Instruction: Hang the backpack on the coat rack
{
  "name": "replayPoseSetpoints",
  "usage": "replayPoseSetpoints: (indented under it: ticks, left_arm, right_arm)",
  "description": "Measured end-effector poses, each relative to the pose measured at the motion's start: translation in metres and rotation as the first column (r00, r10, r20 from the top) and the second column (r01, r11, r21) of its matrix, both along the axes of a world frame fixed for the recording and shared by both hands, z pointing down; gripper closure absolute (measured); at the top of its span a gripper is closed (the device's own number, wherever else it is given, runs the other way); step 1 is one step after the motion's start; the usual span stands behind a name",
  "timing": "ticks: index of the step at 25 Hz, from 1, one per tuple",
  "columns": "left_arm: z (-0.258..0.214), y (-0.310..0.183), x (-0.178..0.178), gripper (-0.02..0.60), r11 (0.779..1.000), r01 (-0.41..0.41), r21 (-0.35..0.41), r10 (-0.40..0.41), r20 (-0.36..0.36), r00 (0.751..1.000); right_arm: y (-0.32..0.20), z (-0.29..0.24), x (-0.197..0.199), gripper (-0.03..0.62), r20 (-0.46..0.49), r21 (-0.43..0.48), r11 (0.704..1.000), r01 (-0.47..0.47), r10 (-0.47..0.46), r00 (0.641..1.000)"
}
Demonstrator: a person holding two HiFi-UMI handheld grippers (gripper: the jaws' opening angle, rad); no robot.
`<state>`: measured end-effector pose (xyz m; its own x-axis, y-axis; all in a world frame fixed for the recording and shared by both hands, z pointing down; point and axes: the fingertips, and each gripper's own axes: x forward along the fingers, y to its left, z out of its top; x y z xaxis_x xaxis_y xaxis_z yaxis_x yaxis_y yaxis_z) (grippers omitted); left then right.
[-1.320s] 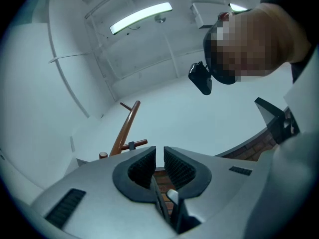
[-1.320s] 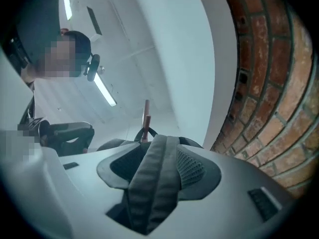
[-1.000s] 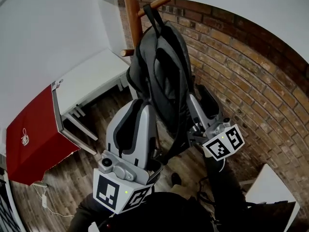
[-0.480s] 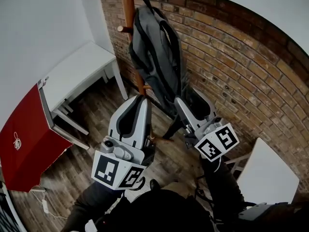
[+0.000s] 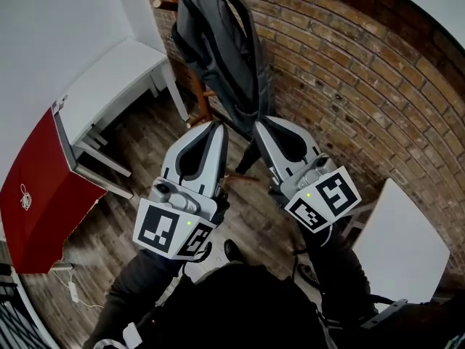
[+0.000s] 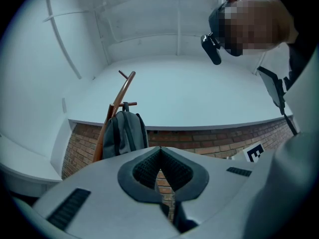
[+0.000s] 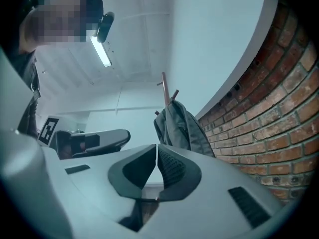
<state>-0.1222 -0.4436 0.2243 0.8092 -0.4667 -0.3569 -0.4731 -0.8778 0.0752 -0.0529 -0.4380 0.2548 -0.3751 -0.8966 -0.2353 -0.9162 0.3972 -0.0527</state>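
The dark grey backpack hangs by its top loop from a peg of the wooden coat rack, against the brick wall. No gripper touches it. My left gripper is below the pack and clear of it, shut with nothing between its jaws. Beside it, my right gripper has just been closing and its jaws now meet on nothing. In the left gripper view the backpack and rack show beyond the shut left gripper. In the right gripper view the backpack hangs past the right gripper.
A brick wall runs behind the rack. To the left are a white table and a red panel. Another white surface is at the lower right. The wood floor lies below, with the person's dark clothing at the bottom.
Both grippers have pulled back and down from the backpack, which stays hanging on the rack. The right gripper's wide-open jaws have closed; the left jaws have closed fully.
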Motion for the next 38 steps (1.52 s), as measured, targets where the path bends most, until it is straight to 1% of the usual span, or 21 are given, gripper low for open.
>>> replayPoseSetpoints:
  ticks: [3, 9, 16, 26, 38]
  left_arm:
    - [0.009, 0.007, 0.008, 0.572, 1.0, -0.004, -0.022, 0.005, 0.016, 1.0]
    - [0.016, 0.023, 0.023, 0.572, 0.999, -0.02, -0.025, 0.021, 0.035, 0.999]
    - [0.014, 0.029, 0.033, 0.572, 0.999, -0.023, -0.031, 0.025, 0.054, 0.998]
    - [0.011, 0.033, 0.031, 0.572, 0.999, -0.018, -0.027, 0.02, 0.06, 0.998]
    - [0.011, 0.033, 0.031, 0.572, 0.999, -0.024, -0.029, 0.026, 0.07, 0.997]
  right_arm:
    - [0.009, 0.003, -0.002, 0.583, -0.015, -0.001, 1.0, 0.001, -0.001, 1.0]
    - [0.024, 0.001, 0.0, 0.583, -0.035, 0.016, 1.0, -0.008, 0.009, 0.999]
    - [0.035, -0.002, 0.003, 0.583, -0.053, 0.034, 0.999, -0.027, 0.028, 0.998]
    - [0.046, -0.006, -0.001, 0.586, -0.062, 0.047, 0.998, -0.033, 0.036, 0.997]
    - [0.044, -0.009, -0.004, 0.586, -0.068, 0.053, 0.998, -0.032, 0.036, 0.997]
